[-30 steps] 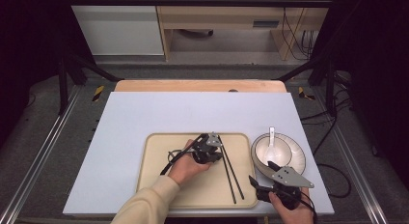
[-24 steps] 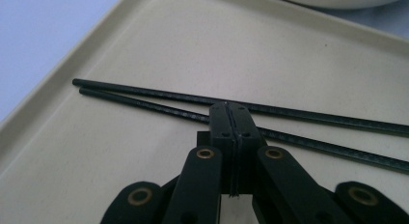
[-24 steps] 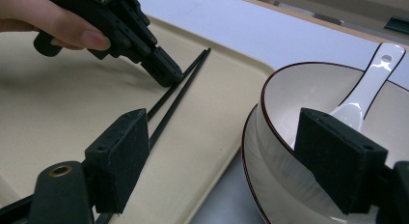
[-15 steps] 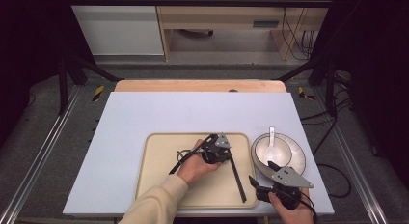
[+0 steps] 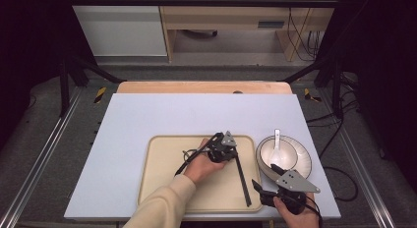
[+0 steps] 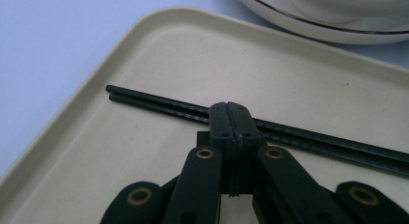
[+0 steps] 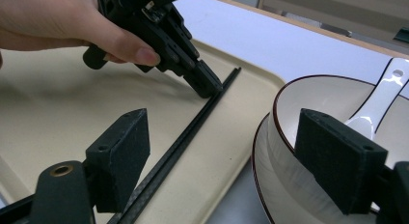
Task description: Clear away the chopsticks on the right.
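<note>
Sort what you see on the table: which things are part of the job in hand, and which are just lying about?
In the job:
- left tongs, shut, tips at the chopsticks
- tray

Lying about:
- bowl
- spoon
- right tongs, open

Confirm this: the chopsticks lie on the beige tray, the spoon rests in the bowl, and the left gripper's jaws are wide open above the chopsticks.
Not quite. The left gripper has its jaws pressed shut, not wide open, as the left gripper view shows. The rest stands: the chopsticks lie on the beige tray, and the spoon rests in the bowl.

Cream, black, white and lilac

Cream tray (image 5: 162, 188), black chopsticks (image 5: 242, 181), white bowl (image 5: 295, 156) with a dark rim line, white spoon (image 5: 275, 142), pale lilac tabletop (image 5: 147, 115).
</note>
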{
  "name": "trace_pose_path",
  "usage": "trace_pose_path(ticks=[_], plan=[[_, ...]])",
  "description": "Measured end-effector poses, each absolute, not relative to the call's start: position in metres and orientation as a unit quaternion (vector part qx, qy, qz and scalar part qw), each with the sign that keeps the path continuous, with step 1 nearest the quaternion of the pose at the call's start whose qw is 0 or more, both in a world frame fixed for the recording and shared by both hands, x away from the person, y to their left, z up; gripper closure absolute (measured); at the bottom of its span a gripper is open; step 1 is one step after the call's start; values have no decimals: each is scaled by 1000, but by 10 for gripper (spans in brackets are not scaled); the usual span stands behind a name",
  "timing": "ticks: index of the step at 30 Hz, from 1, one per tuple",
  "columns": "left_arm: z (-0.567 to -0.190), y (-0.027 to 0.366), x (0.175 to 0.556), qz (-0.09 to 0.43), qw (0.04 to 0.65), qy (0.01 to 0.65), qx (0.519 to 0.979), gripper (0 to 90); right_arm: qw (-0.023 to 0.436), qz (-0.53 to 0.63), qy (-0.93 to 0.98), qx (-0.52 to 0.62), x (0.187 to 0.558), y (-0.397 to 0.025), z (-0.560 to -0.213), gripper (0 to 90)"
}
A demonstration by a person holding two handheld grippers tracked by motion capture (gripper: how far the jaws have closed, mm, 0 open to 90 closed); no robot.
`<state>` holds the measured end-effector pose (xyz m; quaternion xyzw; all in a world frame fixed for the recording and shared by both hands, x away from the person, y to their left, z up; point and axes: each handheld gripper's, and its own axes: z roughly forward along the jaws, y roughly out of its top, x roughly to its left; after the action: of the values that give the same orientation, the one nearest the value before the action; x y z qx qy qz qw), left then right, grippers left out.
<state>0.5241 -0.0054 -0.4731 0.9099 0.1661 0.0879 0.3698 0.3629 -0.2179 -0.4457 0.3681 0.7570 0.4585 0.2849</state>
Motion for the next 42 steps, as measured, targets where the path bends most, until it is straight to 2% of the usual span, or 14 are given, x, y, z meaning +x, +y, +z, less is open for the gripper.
trace_pose_path(ticks=[17,25,31,33,38,42], plan=[[-471,-23,518,83,378,139,911,894,290,467,752,364,363,-219,-445,181],[-456,11,505,91,411,143,896,897,286,471,754,356,364,-216,-445,161],[-445,49,481,97,467,147,866,887,280,478,753,354,366,-209,-444,144],[-443,63,474,102,479,151,859,821,277,483,753,350,369,-205,-443,128],[-443,93,457,116,493,180,843,533,266,479,770,327,376,-187,-438,80],[-442,114,446,129,503,191,833,386,260,475,781,312,380,-175,-438,78]])
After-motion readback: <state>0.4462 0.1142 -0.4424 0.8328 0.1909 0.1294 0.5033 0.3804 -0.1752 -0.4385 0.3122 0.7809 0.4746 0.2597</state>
